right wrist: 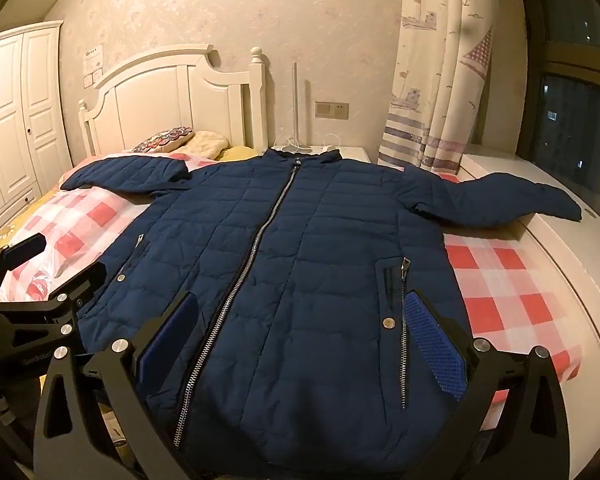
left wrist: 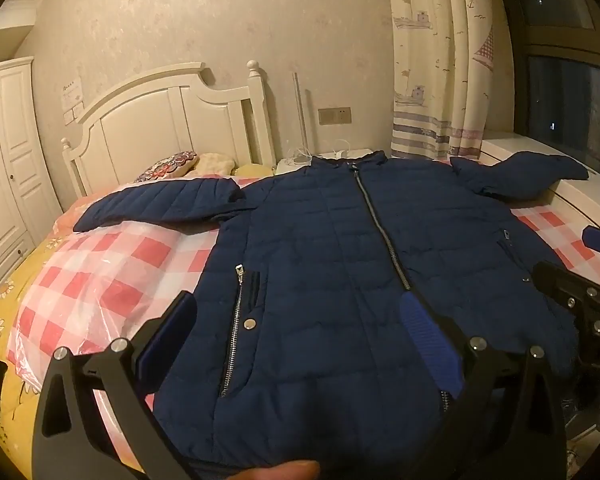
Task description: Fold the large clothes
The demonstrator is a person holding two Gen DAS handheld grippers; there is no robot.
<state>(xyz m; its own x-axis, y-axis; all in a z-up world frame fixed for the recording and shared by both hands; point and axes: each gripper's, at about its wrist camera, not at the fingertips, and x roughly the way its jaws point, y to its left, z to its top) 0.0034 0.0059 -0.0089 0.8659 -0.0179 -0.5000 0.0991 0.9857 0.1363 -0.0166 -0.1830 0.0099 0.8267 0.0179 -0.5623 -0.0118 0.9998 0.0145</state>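
Checked bed cover (right wrist: 512, 280) is carrying the jacket (right wrist: 284, 264) lying flat, zipper axis running away from both grippers' wide-open, empty fingers (left wrist: 428, 336) hovering at its hem.

— How are your left tongs (left wrist: 296, 324) set?
— Spread wide, blue pads (left wrist: 430, 344) at the lower left and lower right of the frame, nothing between them.
— And your right tongs (right wrist: 300, 328)?
— Equally wide, gripping nothing. Each pair also appears at the other view's lower edge, side by side.
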